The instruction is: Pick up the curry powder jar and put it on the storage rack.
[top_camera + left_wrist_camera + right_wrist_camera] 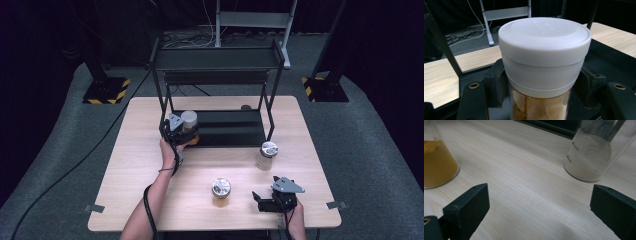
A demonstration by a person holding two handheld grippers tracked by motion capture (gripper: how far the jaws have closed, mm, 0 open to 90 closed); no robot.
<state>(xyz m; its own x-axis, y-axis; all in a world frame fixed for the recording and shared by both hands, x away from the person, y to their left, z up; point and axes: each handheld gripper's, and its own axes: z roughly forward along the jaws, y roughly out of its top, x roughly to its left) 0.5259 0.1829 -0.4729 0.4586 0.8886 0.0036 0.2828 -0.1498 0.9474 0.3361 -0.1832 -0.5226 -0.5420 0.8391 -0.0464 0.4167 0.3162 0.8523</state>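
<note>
Nearest the camera, the right tool (264, 199) rests wide open and empty on the surface (135, 165), while the left tool (181, 131) grips an upright white-lidded jar (544, 65) of brown powder at the rack's (217, 57) lower shelf, front left corner.

White-capped clear jar of brown powder (541, 75), upright at the black shelf's left end. Metal-lidded jar of yellow powder (220, 191) and metal-lidded jar of white powder (266, 156), upright on the surface.
</note>
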